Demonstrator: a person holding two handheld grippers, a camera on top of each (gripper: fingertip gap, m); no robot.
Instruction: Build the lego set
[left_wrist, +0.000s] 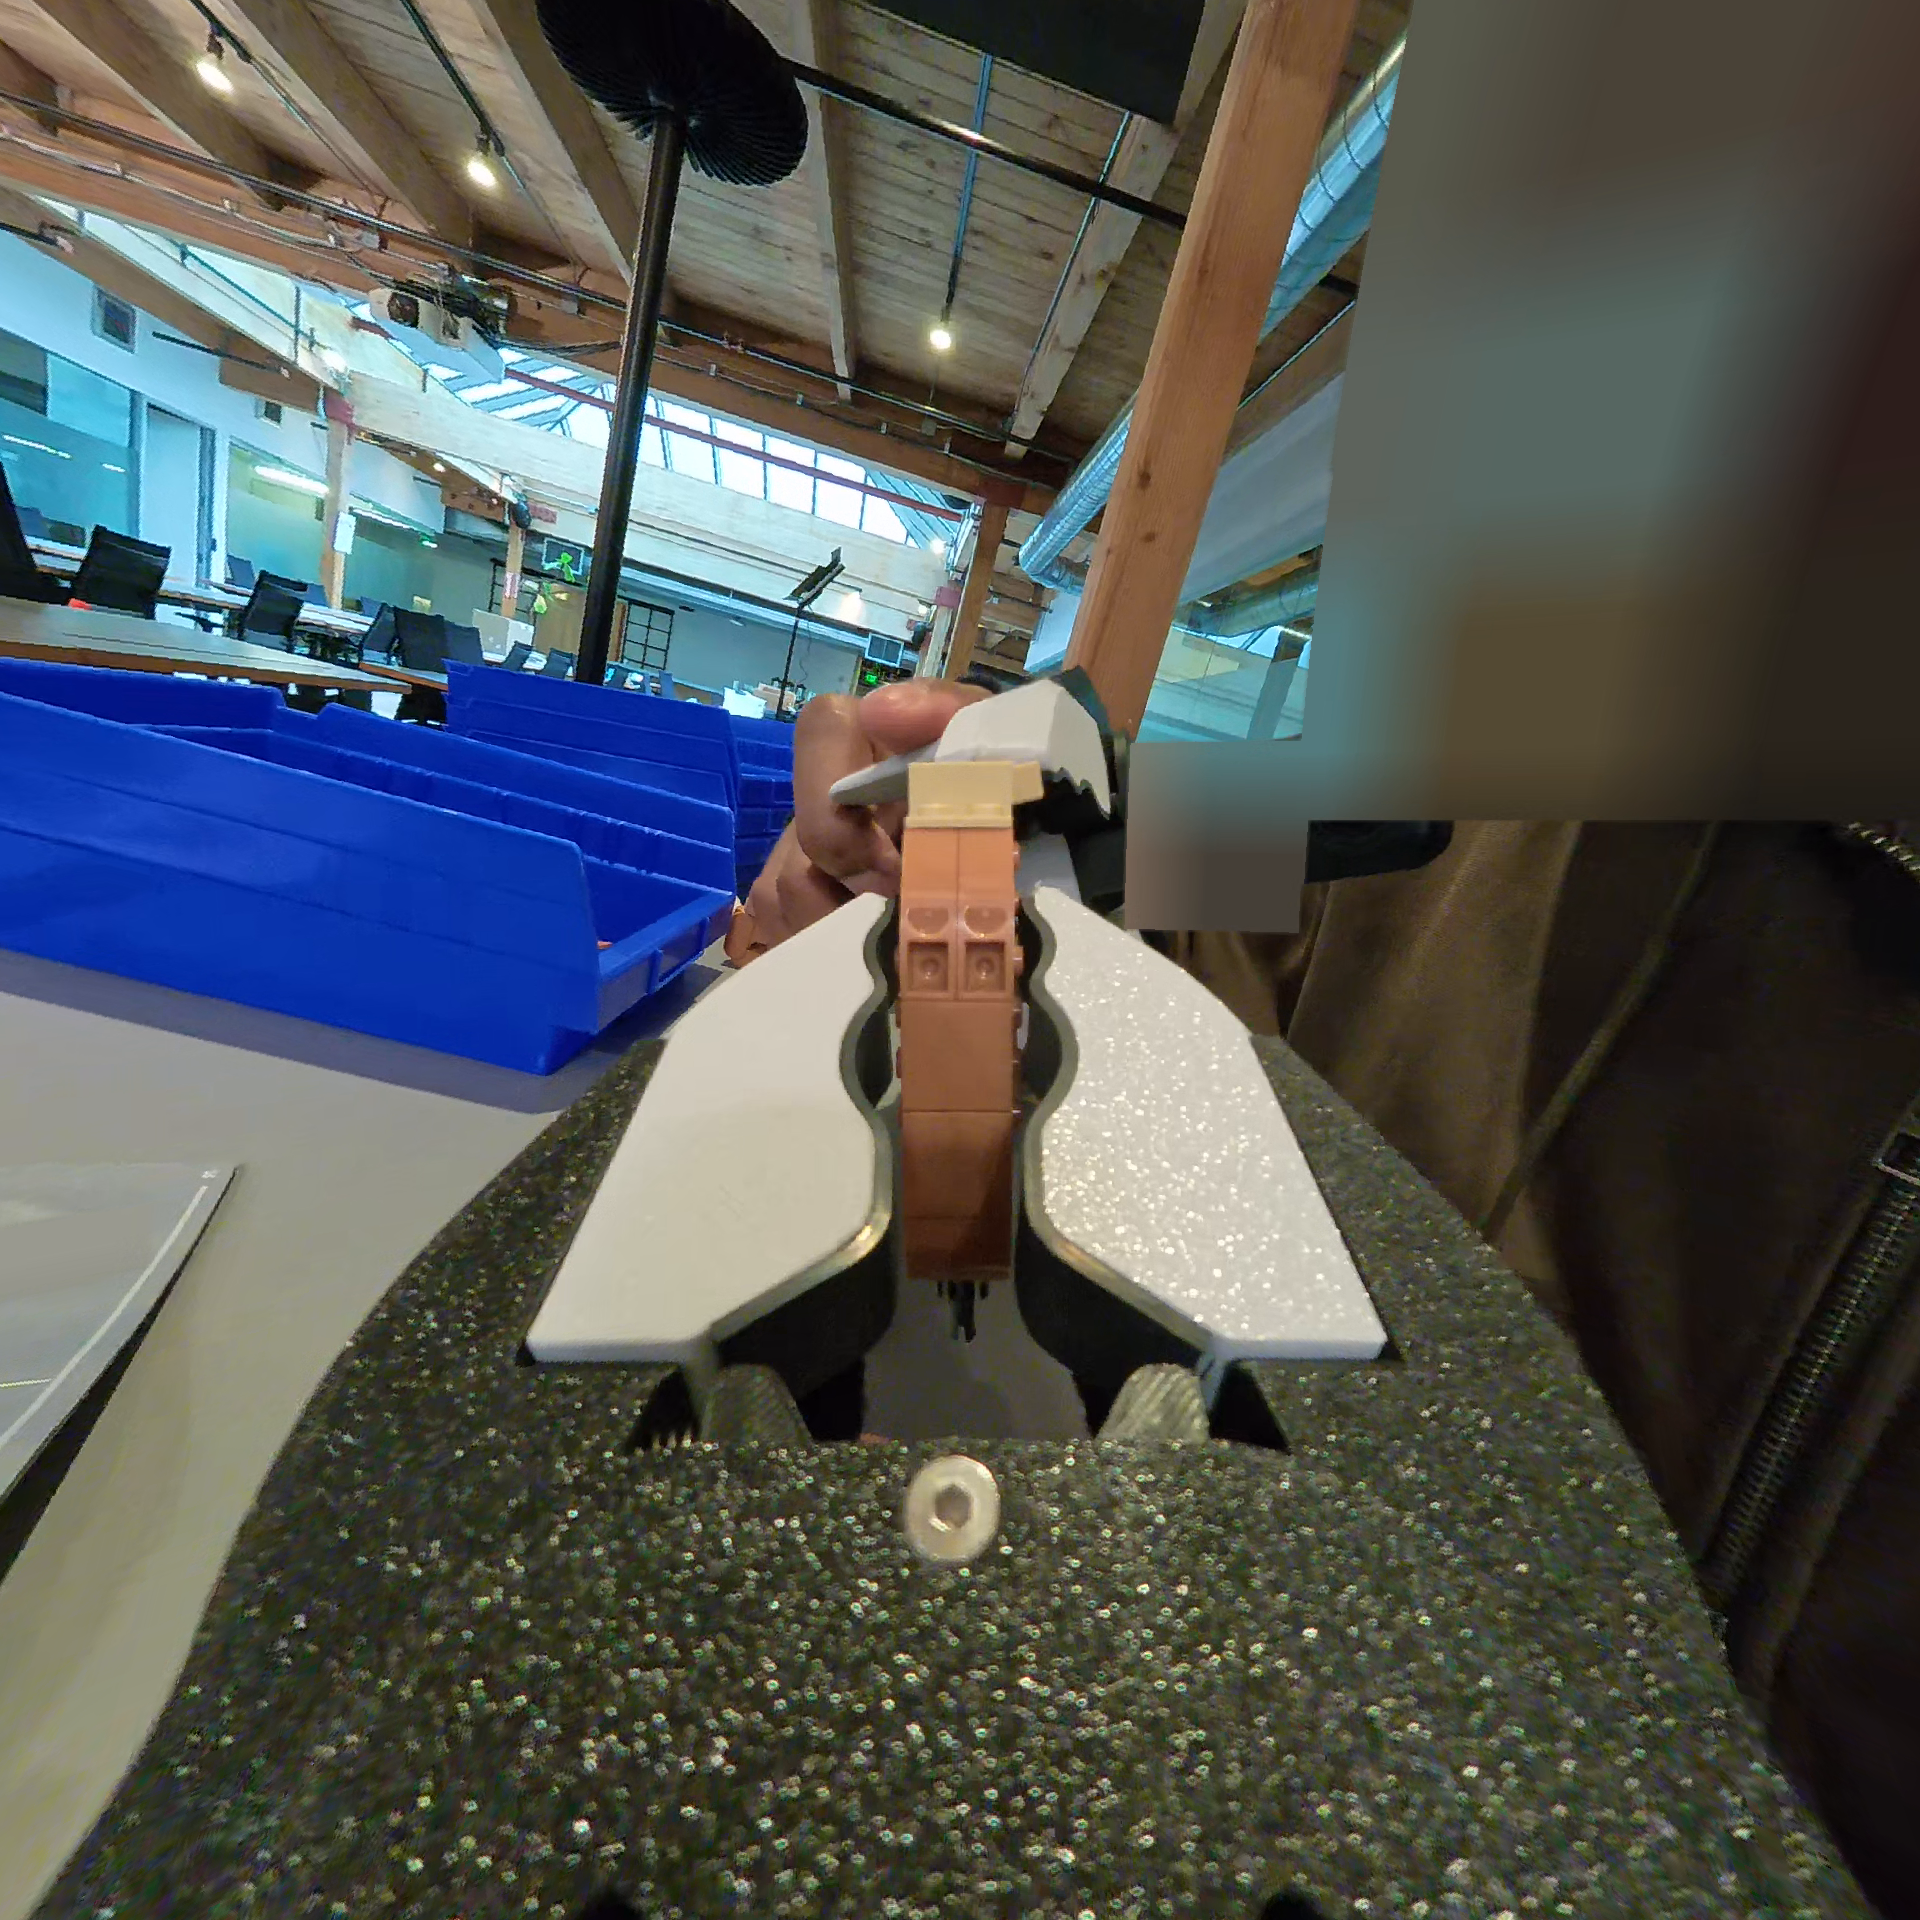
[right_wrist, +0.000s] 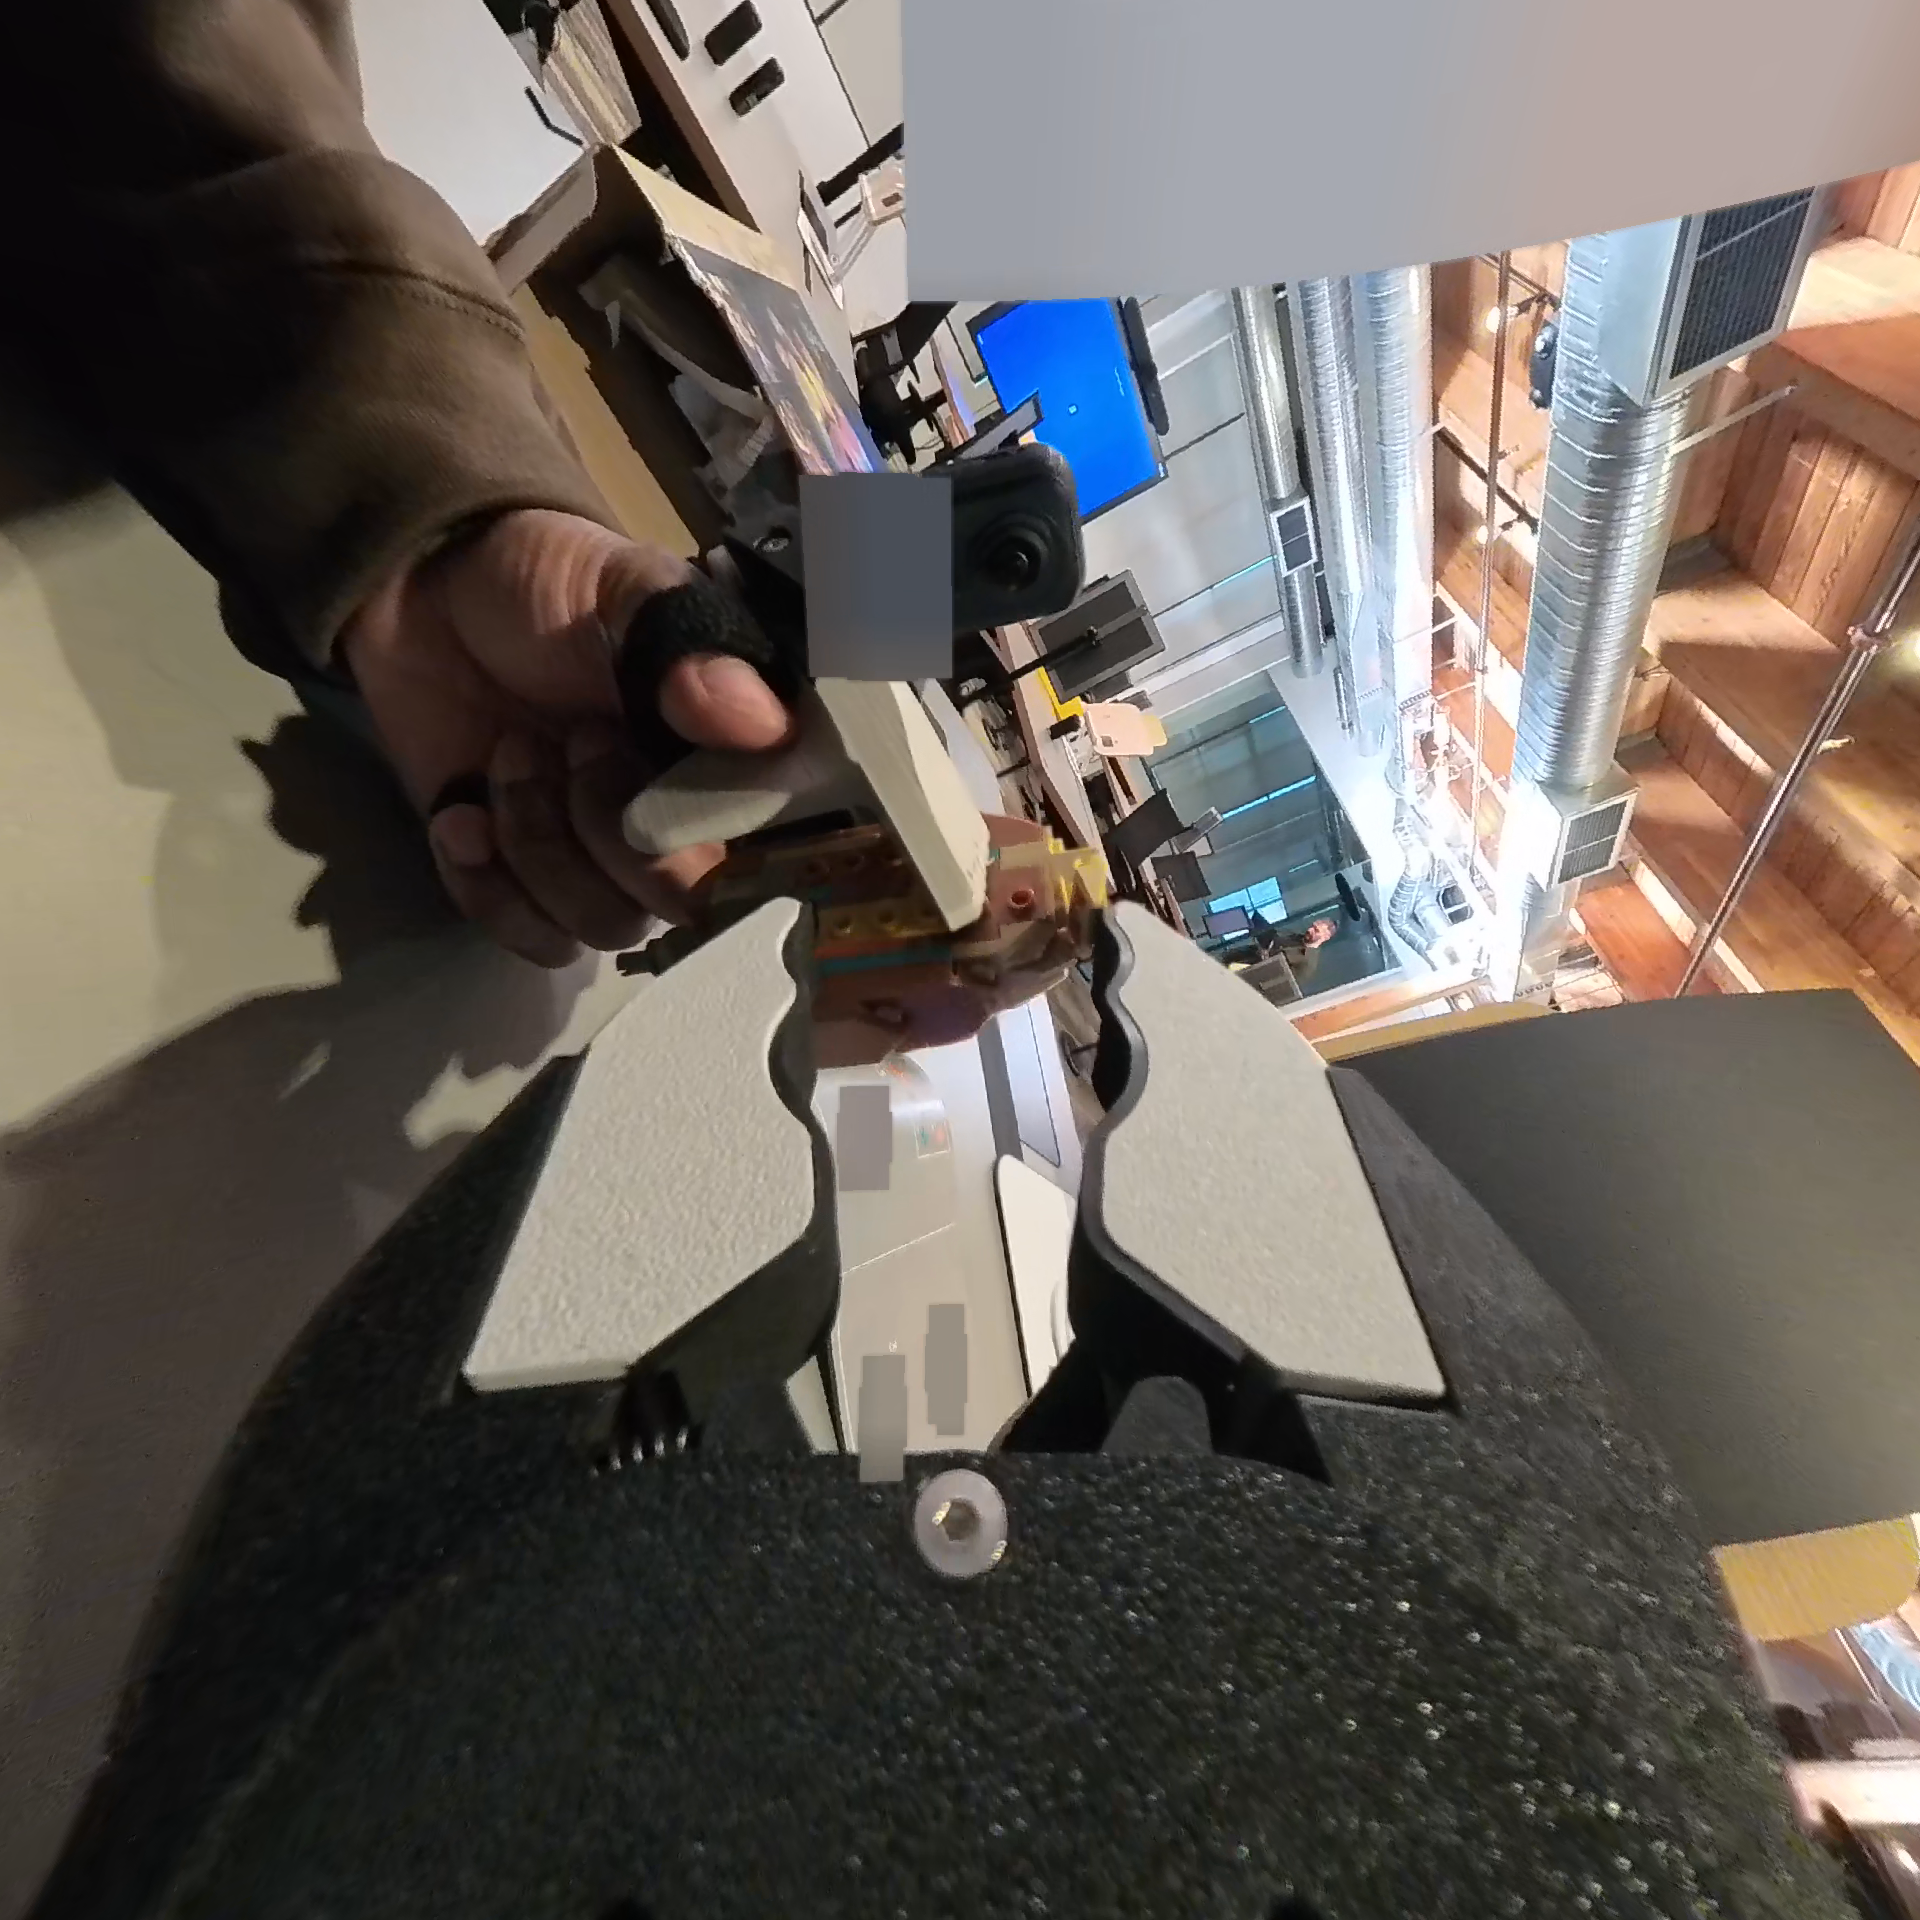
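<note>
Brown lego stack (left_wrist: 956, 1081) (lower end hidden) fills the left gripper (left_wrist: 958, 914).

Both views show strong wide-angle distortion: straight beams and ducts bow toward the frame edges. Left wrist view: sharp, evenly bright, lit by ceiling spotlights (left_wrist: 480, 166) at upper left and skylights (left_wrist: 769, 457) at centre. Right wrist view: motion blur at centre, glare overexposing the ducts (right_wrist: 1496, 790) at right, hard shadows on the table (right_wrist: 156, 935) at left.

Two tools (left_wrist: 956, 914) (right_wrist: 951, 935), three blue bins (left_wrist: 312, 914), one lego build (left_wrist: 958, 1039)
</note>
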